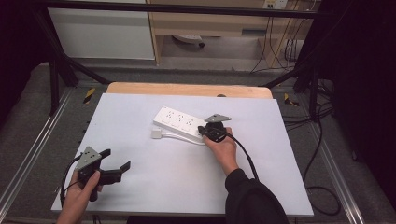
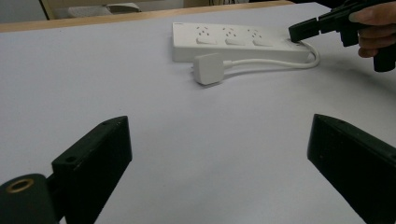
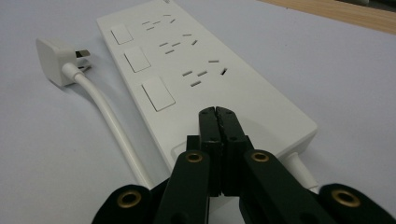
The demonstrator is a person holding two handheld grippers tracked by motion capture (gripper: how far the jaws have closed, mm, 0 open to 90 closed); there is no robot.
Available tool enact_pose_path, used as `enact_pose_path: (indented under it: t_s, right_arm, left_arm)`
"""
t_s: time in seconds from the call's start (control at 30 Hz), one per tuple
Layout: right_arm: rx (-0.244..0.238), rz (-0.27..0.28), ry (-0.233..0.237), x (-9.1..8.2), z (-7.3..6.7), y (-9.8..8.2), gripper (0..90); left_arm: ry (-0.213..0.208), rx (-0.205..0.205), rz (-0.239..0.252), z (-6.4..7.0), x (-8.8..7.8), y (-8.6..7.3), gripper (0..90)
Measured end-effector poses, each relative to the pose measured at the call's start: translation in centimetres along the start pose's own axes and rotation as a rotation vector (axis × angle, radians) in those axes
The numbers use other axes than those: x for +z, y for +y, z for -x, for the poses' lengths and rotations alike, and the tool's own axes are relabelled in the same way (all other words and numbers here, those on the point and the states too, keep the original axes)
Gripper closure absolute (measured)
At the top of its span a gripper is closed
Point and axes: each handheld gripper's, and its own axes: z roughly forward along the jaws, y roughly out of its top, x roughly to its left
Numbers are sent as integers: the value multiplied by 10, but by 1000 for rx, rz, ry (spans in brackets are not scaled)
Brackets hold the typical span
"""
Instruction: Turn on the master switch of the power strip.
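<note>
white table [image 1: 140,140]; closed right tongs [image 3: 218,113] hide strip's [image 3: 224,84] end.

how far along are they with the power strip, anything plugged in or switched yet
Done: nothing plugged in; the power strip has empty sockets and its own plug lies loose beside it. In hand: the right claw, shut, sits over the strip's cable end, seemingly pressing there. Left: the left claw waits open, away from the strip.

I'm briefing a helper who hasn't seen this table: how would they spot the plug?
On the white table lies a white power strip. Its cord loops back along the side facing the person and ends in the plug, a small white block lying loose, in no socket.
</note>
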Motion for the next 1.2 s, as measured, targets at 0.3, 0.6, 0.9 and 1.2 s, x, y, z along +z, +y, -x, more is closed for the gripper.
enact_pose_path:
  t_s: [0.3, 0.6, 0.9, 1.2]
  right_arm:
    - [10, 18, 6, 0, 0, -3, 900]
    - [12, 19, 8, 0, 0, -3, 900]
    - [12, 23, 10, 0, 1, -4, 900]
    - [18, 28, 12, 0, 1, -5, 900]
  left_arm:
    - [0, 1, -3, 0, 0, 0, 64]
    - [1, 2, -4, 0, 0, 0, 64]
    - [1, 6, -5, 0, 1, 0, 63]
    - [0, 5, -8, 1, 1, 0, 64]
